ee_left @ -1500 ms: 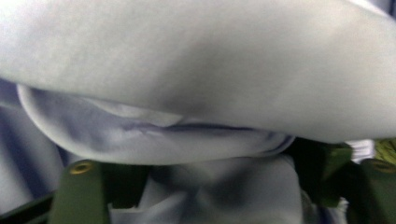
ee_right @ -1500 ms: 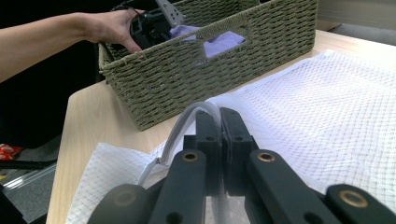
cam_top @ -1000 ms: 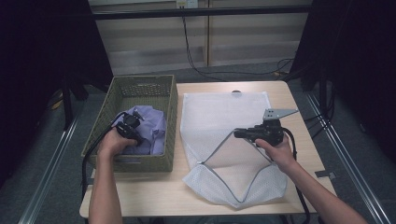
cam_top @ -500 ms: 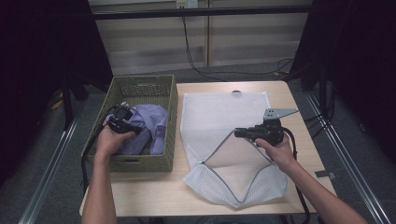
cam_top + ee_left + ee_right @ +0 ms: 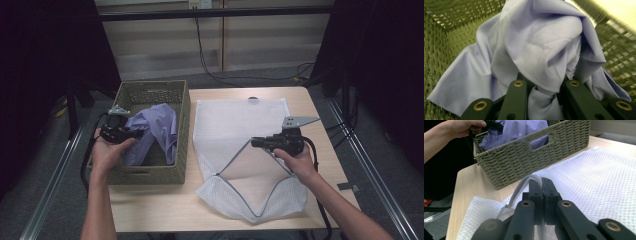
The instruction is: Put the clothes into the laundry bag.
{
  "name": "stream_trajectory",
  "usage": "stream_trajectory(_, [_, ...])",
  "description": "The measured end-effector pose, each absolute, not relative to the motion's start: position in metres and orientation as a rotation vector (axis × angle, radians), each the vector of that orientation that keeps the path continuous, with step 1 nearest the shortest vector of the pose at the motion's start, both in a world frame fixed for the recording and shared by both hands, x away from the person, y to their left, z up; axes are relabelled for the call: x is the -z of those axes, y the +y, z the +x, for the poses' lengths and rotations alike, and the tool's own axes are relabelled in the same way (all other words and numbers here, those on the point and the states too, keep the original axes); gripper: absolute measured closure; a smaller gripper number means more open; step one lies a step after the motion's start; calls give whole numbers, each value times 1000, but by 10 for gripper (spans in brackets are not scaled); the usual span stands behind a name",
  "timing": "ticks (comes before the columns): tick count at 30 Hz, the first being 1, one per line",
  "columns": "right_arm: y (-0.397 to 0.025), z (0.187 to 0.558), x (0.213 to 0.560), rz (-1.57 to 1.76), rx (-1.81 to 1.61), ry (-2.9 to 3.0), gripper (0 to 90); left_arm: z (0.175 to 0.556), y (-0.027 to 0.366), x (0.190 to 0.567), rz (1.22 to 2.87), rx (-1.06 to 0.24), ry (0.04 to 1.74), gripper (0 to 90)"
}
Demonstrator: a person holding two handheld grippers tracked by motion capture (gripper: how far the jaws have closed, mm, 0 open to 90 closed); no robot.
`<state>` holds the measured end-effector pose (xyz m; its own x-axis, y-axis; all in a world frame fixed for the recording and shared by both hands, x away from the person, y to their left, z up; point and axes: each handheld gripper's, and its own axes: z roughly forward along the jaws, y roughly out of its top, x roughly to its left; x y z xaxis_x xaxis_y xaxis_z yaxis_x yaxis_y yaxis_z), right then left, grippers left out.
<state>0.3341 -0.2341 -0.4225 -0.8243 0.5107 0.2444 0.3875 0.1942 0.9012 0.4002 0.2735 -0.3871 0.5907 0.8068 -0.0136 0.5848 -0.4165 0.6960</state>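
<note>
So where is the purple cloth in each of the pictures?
High view: the crumpled light purple cloth lies in the green woven basket, left of middle, held by the left gripper.
Left gripper view: it covers the middle, pinched between the jaws.
Right gripper view: it peeks over the basket's rim at the top.
Shared landmark: the green woven basket.

No writing, label, brand, number or sign can be read in any of the views. The lilac cloth (image 5: 541, 50), the woven green basket (image 5: 150, 172), the white mesh bag (image 5: 240, 125) and the surface (image 5: 310, 100) are all plain, and the black jaws of both grippers carry only brass rivets, no markings.
</note>
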Motion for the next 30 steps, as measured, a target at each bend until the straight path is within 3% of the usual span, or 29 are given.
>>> stream_trajectory(3, [-234,334,423,883,-1711,2341,880,391,277,381,2052,-453,1094,791])
stream_trajectory(30, [-232,333,424,876,-1705,2355,881,351,292,338,1732,-589,968,791])
